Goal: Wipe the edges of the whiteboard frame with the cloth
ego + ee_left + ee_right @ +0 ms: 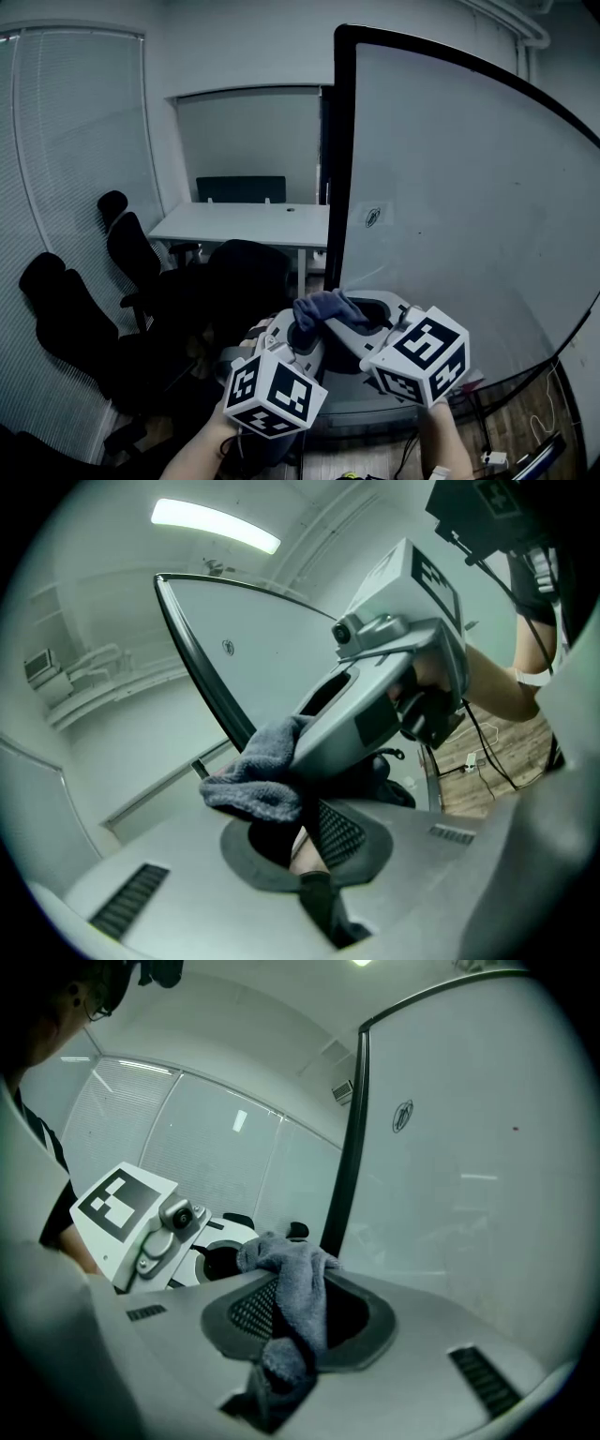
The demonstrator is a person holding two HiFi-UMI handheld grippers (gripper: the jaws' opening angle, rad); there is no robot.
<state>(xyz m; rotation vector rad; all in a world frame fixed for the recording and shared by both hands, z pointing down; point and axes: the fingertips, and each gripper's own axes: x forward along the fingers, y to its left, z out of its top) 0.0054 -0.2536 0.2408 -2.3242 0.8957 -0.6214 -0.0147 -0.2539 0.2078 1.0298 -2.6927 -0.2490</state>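
- Your right tool [300, 1309] pinches the cloth [296, 1274] at lower centre, near the whiteboard frame [349, 1147], likely poised to wipe its edge.
- Your left tool [302, 836] stands parted beside the cloth, gripping nothing.

Brown wood-plank floor [530, 412] and white rectangular desk [239, 223]

Black padded office chairs [127, 248] are seen on the floor at the left. A small white plug block [493, 459] and thin loose cables [542, 424] are laid on the planks at the lower right. The desk is set against the back wall, and a dark upright panel [241, 188] is mounted along its rear edge.
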